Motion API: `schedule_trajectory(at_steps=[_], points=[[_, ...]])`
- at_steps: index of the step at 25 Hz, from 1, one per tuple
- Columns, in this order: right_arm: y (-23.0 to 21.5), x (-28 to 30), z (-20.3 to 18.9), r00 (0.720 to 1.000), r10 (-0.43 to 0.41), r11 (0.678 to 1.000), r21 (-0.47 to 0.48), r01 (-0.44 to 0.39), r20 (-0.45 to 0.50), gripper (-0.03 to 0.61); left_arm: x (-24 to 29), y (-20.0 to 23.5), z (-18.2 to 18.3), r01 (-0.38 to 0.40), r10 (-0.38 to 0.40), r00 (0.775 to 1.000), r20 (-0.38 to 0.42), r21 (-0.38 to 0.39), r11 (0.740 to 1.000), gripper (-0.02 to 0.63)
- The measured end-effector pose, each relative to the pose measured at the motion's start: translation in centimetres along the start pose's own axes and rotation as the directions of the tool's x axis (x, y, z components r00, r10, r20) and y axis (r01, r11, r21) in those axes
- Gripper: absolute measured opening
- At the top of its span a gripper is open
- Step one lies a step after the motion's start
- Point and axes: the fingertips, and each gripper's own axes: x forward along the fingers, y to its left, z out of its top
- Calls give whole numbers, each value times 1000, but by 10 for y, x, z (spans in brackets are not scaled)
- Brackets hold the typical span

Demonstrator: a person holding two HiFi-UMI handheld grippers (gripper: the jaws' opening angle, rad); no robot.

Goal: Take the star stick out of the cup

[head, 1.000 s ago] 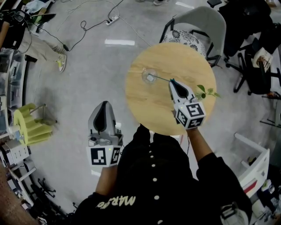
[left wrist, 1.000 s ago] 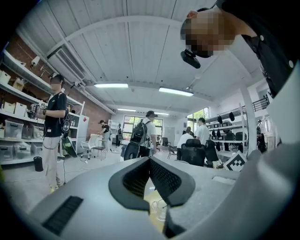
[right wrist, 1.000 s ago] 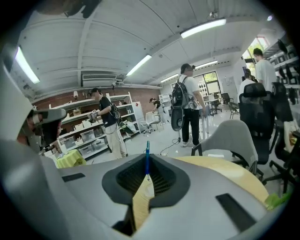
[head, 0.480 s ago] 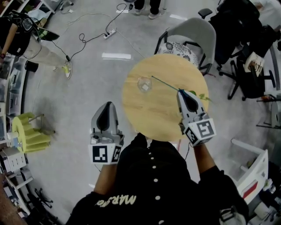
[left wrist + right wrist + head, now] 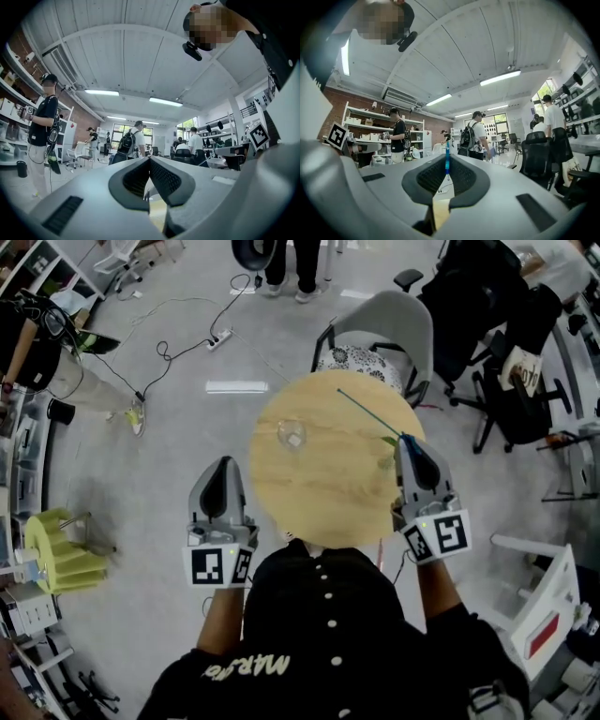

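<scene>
Though off cup (image 5: 291,434), star stick (image 5: 370,414) near chair (image 5: 394,324).

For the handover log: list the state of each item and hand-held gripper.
right hand-held gripper: shut on the star stick.
left hand-held gripper: shut, empty.
star stick: out of the cup, held above the table.
cup: upright on the table, no stick inside.

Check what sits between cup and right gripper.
Head view: bare table between cup and right gripper, apart from a green sprig by the gripper.
</scene>
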Motion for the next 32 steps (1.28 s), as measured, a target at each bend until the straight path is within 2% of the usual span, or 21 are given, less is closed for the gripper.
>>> schedule_trajectory(at_steps=[8, 16, 32], points=[[-25, -44, 56, 986, -95, 994, -36, 101, 137, 20, 1, -19, 27, 31, -33, 999, 40, 37, 999, 3], [-40, -68, 89, 973, -119, 989, -67, 134, 198, 20, 3, -29, 53, 35, -40, 996, 86, 60, 998, 3], [-53, -68, 87, 974, -123, 988, -71, 139, 189, 18, 9, -45, 58, 44, -50, 995, 88, 67, 997, 3]])
